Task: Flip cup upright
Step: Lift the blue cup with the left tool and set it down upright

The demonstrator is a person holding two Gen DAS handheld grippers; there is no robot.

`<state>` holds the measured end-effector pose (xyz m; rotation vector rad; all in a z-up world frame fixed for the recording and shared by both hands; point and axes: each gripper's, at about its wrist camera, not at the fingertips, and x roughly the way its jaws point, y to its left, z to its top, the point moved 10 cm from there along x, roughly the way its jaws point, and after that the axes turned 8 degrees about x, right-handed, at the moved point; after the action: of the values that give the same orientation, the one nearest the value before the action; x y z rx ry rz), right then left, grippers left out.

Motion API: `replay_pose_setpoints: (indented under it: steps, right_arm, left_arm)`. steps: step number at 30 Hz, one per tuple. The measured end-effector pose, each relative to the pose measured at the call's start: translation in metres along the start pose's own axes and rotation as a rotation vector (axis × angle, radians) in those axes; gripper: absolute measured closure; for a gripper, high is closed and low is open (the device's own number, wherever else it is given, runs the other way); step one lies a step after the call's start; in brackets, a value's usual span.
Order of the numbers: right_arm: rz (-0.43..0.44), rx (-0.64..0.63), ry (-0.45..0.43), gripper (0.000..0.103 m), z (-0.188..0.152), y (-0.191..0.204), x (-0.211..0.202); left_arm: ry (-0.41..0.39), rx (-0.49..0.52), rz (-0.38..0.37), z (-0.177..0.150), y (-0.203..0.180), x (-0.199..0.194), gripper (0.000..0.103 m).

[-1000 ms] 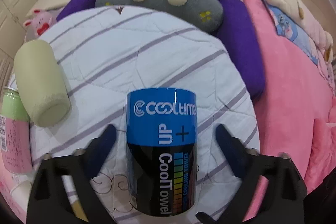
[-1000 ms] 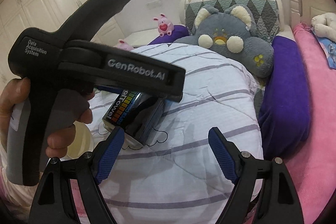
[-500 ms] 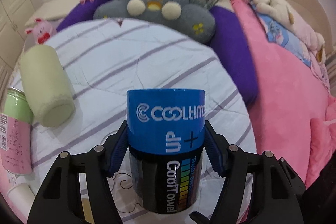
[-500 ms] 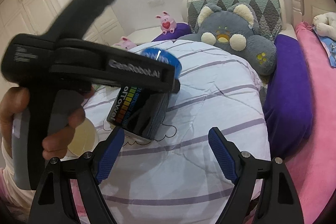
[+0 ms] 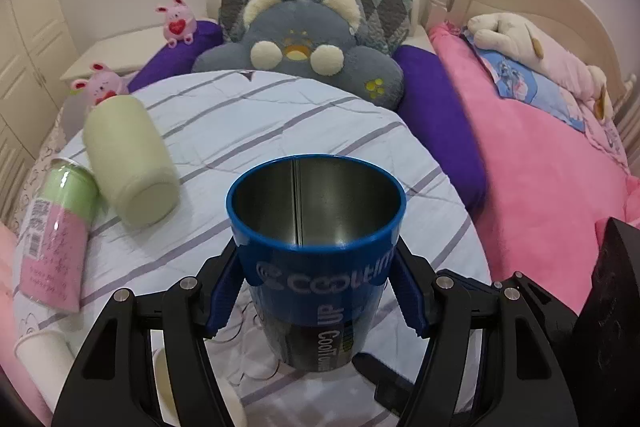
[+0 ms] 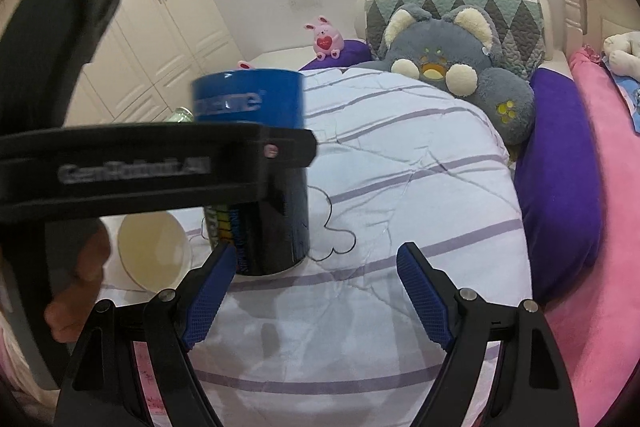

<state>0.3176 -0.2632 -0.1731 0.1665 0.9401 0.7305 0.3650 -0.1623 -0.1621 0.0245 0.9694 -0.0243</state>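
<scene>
The cup [image 5: 320,267] is a blue and black metal tin with "Cooltime" lettering. My left gripper [image 5: 318,291] is shut on it, blue pads on both sides just under the rim. It stands upright with its open mouth up, steel inside showing. In the right wrist view the cup [image 6: 256,163] stands with its base at the white striped quilt [image 6: 400,187], the left gripper's black body across it. My right gripper [image 6: 316,291] is open and empty, just right of the cup.
A pale green cylinder [image 5: 128,163] lies on its side at the left, a green and pink packet [image 5: 52,235] beside it. A grey plush cushion [image 5: 304,51] and purple bolster [image 5: 440,131] lie behind. A pink blanket [image 5: 560,187] covers the right.
My left gripper closed on the cup, then turned it from lying tilted to upright with the mouth up. The right gripper stayed still and open.
</scene>
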Motion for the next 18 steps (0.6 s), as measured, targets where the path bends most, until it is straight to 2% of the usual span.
replay_pose_setpoints:
  steps: [14, 18]
  right_arm:
    - [-0.017, 0.007, 0.01, 0.02, -0.014, -0.003, 0.003]
    - [-0.023, 0.004, 0.009, 0.02, -0.014, 0.0, 0.003]
  left_arm:
    - [-0.044, 0.04, 0.029, -0.026, 0.001, -0.018, 0.034]
    - [-0.039, 0.038, 0.028, -0.028, 0.002, -0.019, 0.027]
